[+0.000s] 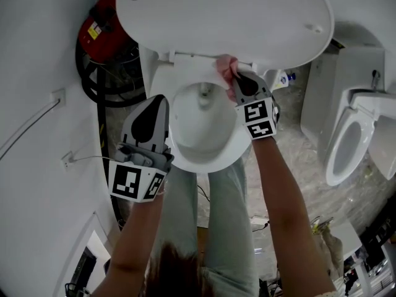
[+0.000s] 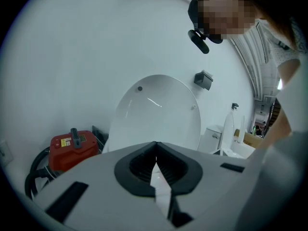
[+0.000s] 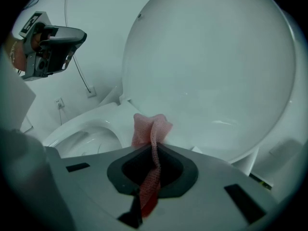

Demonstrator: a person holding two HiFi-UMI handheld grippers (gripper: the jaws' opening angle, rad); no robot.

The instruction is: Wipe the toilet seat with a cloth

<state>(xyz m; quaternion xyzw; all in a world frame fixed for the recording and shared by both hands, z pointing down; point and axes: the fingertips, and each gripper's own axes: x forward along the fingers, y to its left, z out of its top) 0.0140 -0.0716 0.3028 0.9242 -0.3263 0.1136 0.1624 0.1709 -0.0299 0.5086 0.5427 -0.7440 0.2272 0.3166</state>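
Observation:
A white toilet stands below me, its seat (image 1: pixel 179 82) down around the bowl (image 1: pixel 204 119) and its lid (image 1: pixel 226 17) raised. My right gripper (image 1: pixel 237 79) is shut on a pink cloth (image 1: pixel 225 68), holding it at the back right of the seat near the hinge. In the right gripper view the cloth (image 3: pixel 152 131) sticks out past the jaws, in front of the lid (image 3: pixel 211 66). My left gripper (image 1: pixel 157 101) hovers at the seat's left side, shut and holding nothing. The left gripper view looks at the lid (image 2: pixel 159 114).
A red machine (image 1: pixel 99 33) with black hoses (image 1: pixel 93 79) sits left of the toilet by the wall. A second white toilet (image 1: pixel 349 138) stands at the right. Wall sockets (image 1: pixel 59 96) and a cable (image 1: pixel 28 125) run along the left wall. The person's legs (image 1: pixel 210 228) stand before the bowl.

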